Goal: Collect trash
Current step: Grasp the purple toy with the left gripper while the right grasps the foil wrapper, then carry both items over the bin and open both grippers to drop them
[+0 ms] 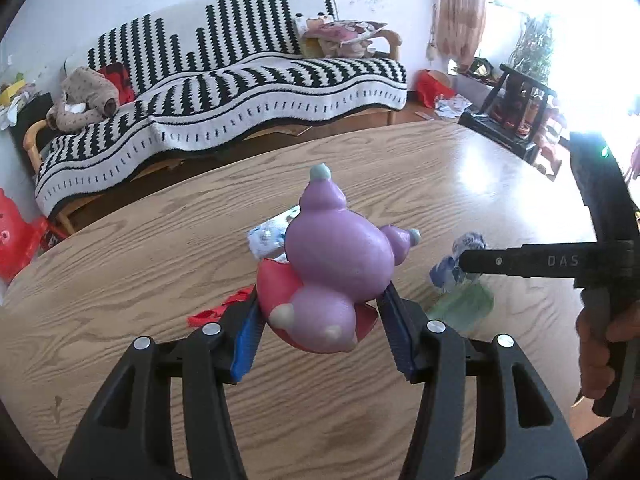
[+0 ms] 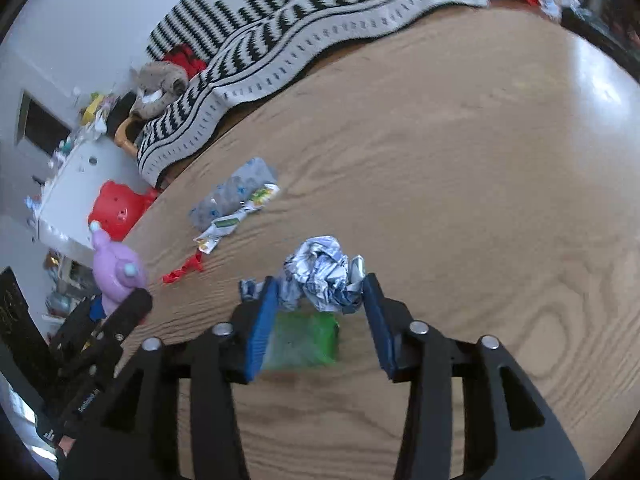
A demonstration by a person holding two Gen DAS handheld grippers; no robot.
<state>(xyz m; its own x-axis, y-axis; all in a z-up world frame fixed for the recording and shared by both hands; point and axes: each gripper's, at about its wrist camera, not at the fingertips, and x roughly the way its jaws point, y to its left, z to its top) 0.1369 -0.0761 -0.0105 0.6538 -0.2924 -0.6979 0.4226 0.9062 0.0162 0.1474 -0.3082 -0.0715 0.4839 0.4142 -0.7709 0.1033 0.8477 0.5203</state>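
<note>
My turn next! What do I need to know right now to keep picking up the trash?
Left gripper: shut on the purple toy bin, held above the table.
Right gripper: jaws around the crumpled foil wrapper, above a green wrapper; whether it grips yet is unclear.
On the table: clear plastic bag, yellow-green sachet, red scrap.
Done: nothing visibly binned.
Left: foil, green wrapper, bag, sachet, red scrap.

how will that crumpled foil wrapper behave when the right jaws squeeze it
The crumpled foil wrapper looks thin and creased, so it will probably crush rather than resist. It likely weighs very little. Its loose folds may spring back or slip from the right gripper.
</note>
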